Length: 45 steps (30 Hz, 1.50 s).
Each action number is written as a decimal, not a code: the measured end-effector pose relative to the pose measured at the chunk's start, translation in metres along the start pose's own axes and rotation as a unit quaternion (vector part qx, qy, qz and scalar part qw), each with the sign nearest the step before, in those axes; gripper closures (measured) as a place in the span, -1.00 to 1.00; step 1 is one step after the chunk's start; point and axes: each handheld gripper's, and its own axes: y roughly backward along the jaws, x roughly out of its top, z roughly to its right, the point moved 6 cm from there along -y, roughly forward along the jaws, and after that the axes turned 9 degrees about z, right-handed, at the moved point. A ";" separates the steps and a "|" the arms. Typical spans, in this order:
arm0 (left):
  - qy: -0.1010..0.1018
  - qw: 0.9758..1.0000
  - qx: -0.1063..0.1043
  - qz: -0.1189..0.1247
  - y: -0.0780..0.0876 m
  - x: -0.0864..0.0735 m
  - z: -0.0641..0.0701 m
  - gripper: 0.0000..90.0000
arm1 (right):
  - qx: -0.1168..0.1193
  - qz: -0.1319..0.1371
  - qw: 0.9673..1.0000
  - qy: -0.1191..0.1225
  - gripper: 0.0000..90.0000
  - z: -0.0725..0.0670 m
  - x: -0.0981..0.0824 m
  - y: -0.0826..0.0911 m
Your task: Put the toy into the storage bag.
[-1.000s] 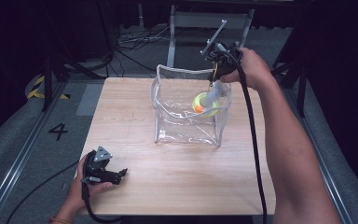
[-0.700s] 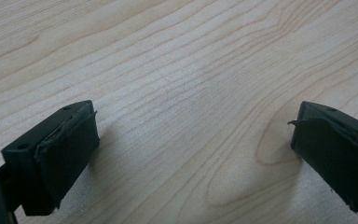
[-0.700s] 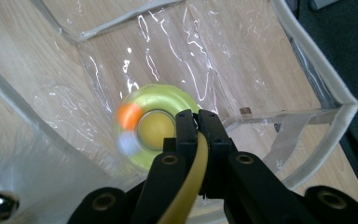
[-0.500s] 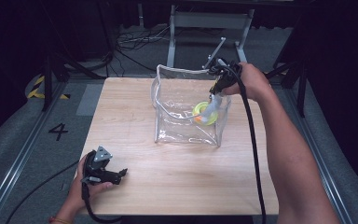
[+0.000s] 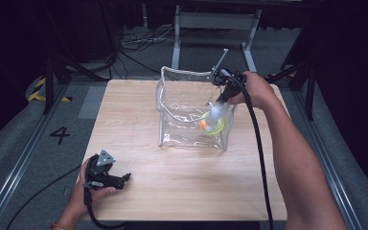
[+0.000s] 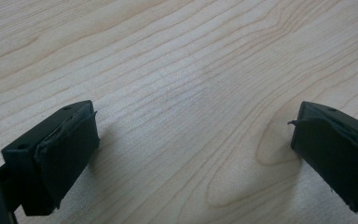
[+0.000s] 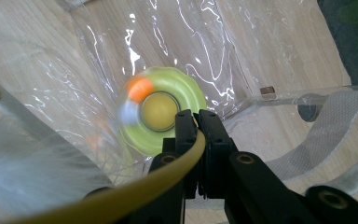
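A wooden table (image 5: 187, 191) is seen from above, with dark floor and cables around it. A clear plastic bag (image 5: 182, 112) with a white-trimmed open top stands upright on the table, a little toward the far edge and right of the middle.

The right gripper (image 5: 219, 106) is held in the person's right hand (image 5: 256, 88) above the bag's right side and is pointed down into it. In the right gripper view, its jaws are shut together on a thin yellow band (image 7: 168, 175), which curves away toward the lower left of that view. Just beyond the jaw tips a lime-green round toy (image 7: 161, 112) is seen inside the bag, with a yellow centre, an orange blob and a pale blob on its rim; it is blurred. Whether the band is joined to the toy cannot be told. From above, the toy (image 5: 211, 124) is seen low in the bag's right half. White feathery stuff (image 7: 32, 172) is visible at the lower left of the right gripper view, also blurred. A white webbing strap (image 7: 326, 123) of the bag is seen at the right.

The left gripper (image 5: 117, 179) is held in the left hand (image 5: 84, 194) near the table's near left corner, well apart from the bag. Its jaws are wide apart, with bare wood between them.
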 end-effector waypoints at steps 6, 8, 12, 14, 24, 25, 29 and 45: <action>0.000 1.000 0.000 0.000 0.000 0.000 0.000 -0.98 | 0.005 -0.009 1.000 0.002 0.94 -0.002 -0.004 -0.004; 0.000 1.000 0.000 -0.001 0.000 0.000 0.000 -0.98 | 0.008 -0.009 1.000 -0.002 0.94 -0.002 -0.006 -0.004; 0.000 1.000 0.001 0.000 0.000 0.000 0.000 -0.97 | 0.007 -0.005 1.000 -0.005 0.97 0.000 -0.008 -0.001; 0.000 1.000 0.000 0.001 0.000 0.000 0.000 -0.97 | 0.005 -0.007 1.000 -0.004 0.97 0.001 -0.009 0.001; -0.002 1.000 0.001 0.000 0.000 0.000 0.000 -0.97 | -0.002 0.023 1.000 -0.005 0.84 0.001 -0.013 0.013; -0.002 1.000 0.001 0.000 0.000 0.000 0.000 -0.97 | -0.003 0.029 1.000 -0.005 0.81 0.001 -0.013 0.016; 0.000 1.000 0.000 0.000 0.000 0.000 0.000 -0.97 | -0.014 0.053 0.998 -0.004 0.71 -0.001 -0.013 0.026; 0.002 1.000 0.002 0.000 0.001 -0.001 0.001 -0.96 | -0.070 0.134 0.988 -0.016 0.23 -0.006 -0.028 0.059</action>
